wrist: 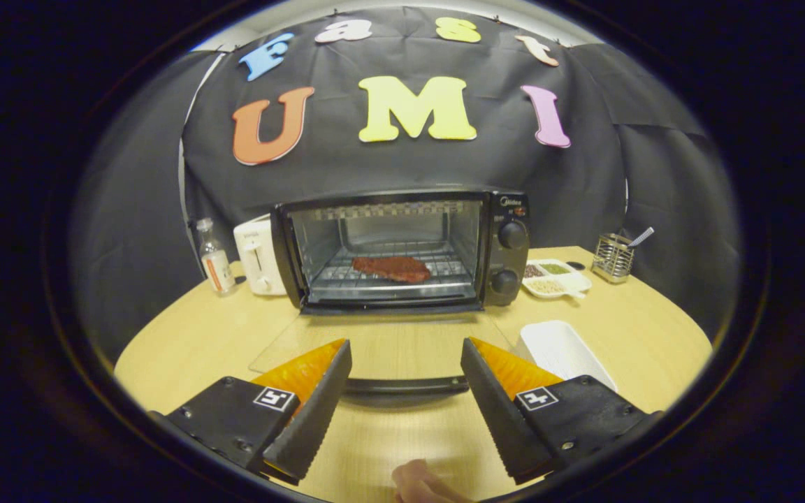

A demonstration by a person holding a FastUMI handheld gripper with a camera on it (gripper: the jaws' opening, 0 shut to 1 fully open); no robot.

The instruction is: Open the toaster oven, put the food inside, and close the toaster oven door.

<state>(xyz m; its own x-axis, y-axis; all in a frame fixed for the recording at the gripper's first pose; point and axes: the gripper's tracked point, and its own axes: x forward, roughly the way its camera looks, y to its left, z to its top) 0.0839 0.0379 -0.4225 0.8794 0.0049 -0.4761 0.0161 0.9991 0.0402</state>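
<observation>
A black toaster oven (507, 244) stands at the back of the wooden table. Its glass door (374, 342) lies folded down flat toward me, and the door's dark handle (402, 385) runs between my two fingers. A reddish-brown slab of meat (392, 267) rests on the wire rack inside the oven. My gripper (406, 398) is open, a finger on either side of the handle with a gap on both sides, and nothing is held. A fingertip of a person's hand (420, 482) shows just below the fingers.
An empty white tray (567, 353) lies right of the door. Farther right are a divided dish of seeds (556, 278) and a wire utensil holder (613, 257). Left of the oven stand a white toaster (257, 255) and a small bottle (215, 265).
</observation>
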